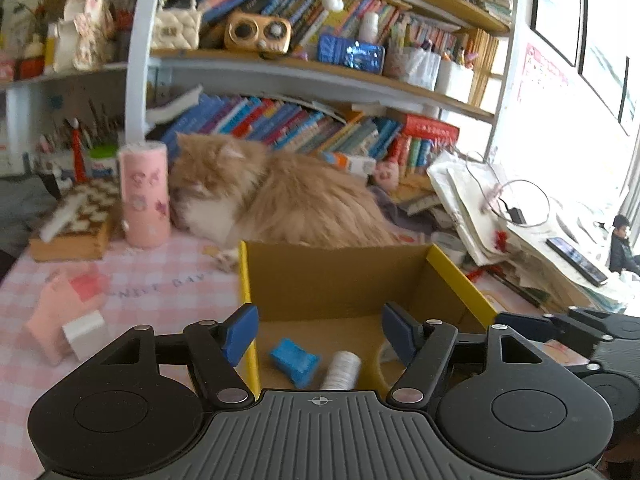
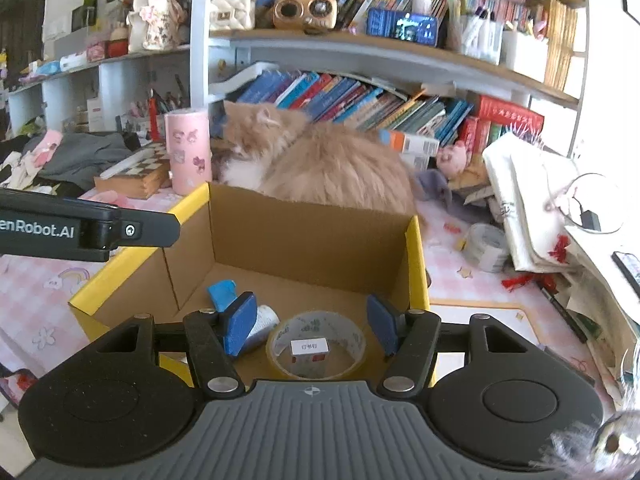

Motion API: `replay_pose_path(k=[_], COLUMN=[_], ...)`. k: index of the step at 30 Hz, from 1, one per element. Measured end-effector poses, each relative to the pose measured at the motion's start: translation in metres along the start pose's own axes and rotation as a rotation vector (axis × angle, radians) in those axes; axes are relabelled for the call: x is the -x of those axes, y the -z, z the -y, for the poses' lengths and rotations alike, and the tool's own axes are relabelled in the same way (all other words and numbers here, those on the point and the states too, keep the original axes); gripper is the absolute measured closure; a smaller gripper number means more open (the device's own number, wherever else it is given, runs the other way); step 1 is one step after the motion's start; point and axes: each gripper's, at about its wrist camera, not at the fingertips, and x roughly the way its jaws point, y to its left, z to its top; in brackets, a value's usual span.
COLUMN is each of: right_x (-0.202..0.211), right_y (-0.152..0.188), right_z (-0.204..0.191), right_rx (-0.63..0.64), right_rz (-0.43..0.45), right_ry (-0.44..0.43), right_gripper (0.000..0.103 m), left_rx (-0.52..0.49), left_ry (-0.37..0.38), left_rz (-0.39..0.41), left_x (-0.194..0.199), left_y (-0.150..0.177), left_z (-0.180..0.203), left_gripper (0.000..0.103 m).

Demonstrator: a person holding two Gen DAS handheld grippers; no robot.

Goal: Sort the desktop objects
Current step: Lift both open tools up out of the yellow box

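An open cardboard box [image 1: 320, 276] with yellow rims stands on the pink checked desk. On its floor lie a blue object [image 1: 294, 360], a white thread spool [image 1: 342, 370] and a clear tape roll [image 2: 280, 340] with a small white labelled box [image 2: 310, 350] inside the ring. My left gripper [image 1: 320, 332] hovers open over the box's near left side, with nothing between its blue pads. My right gripper [image 2: 312, 326] hangs open above the tape roll, apart from it. Each gripper shows at the edge of the other's view.
A fluffy orange cat [image 1: 288, 196] lies just behind the box. A pink cylinder [image 1: 146, 192] and a chessboard case [image 1: 80, 224] stand at back left. A pink item [image 1: 48, 320] and a white block [image 1: 84, 332] lie left of the box. Another tape roll [image 2: 486, 246] and piled papers [image 2: 528, 208] lie to the right.
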Motion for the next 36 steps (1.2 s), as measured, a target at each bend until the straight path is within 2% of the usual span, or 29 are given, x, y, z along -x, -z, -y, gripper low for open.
replay_pose_path(k=[4, 22, 36], right_x=[0.004, 0.023, 0.039], right_y=[0.002, 0.019, 0.031], right_z=[0.001, -0.019, -0.050], right_rx=[-0.053, -0.175, -0.204], right_rz=[0.010, -0.036, -0.063], right_ry=[0.019, 0.118, 0.178], right_gripper=[0.044, 0.041, 0.040], left_rx=[-0.005, -0.043, -0.071], left_ry=[-0.007, 0.042, 0.086], left_rz=[0.023, -0.011, -0.053], left_x=[0.006, 0.023, 0.042], left_y=[0.001, 0.012, 0.028], left_z=[-0.002, -0.019, -0.040], left_gripper=[0.031, 0.028, 0.027])
